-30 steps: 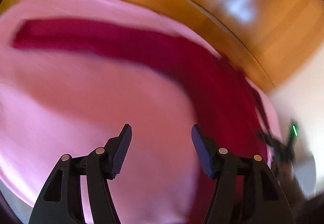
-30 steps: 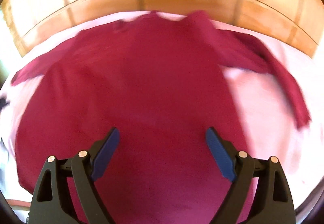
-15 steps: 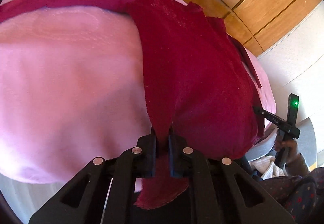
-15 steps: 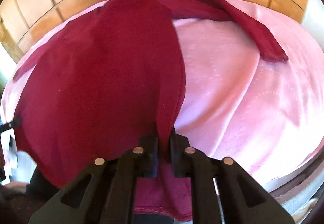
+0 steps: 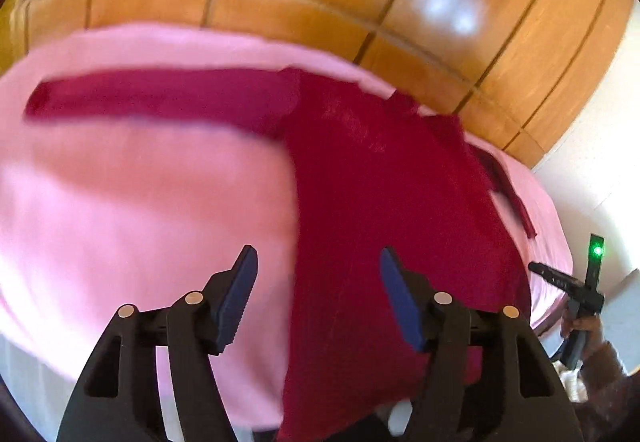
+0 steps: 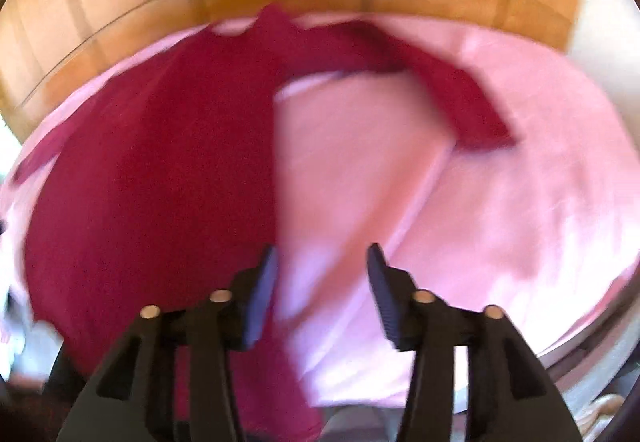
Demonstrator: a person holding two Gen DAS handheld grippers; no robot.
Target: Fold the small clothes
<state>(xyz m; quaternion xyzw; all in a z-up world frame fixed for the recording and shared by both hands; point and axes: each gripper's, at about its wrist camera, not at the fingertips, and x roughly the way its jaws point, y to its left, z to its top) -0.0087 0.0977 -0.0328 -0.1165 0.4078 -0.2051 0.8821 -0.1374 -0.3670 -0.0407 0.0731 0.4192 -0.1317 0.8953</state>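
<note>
A dark red long-sleeved top (image 5: pixel 380 202) lies spread on the pink sheet (image 5: pixel 140 202), one sleeve (image 5: pixel 160 98) stretched out to the left. My left gripper (image 5: pixel 316 262) hovers over the top's left edge; its jaws are opening, and the cloth lies below them untouched. In the right wrist view the top (image 6: pixel 160 162) fills the left half and its other sleeve (image 6: pixel 460 94) bends away to the right. My right gripper (image 6: pixel 323 254) hangs over the top's right edge with its jaws opening. Only pink sheet (image 6: pixel 480 222) shows between them.
A wooden panelled board (image 5: pixel 360 2) runs along the far side of the bed, and a white wall (image 5: pixel 592 162) stands at the right. A person's hand (image 5: pixel 582 328) shows at the right edge of the left wrist view. The sheet's near edge (image 6: pixel 580 334) drops off close by.
A second ago both grippers stood open; half a second ago each was shut on the top's lower edge. Now both have let go and the cloth lies flat.
</note>
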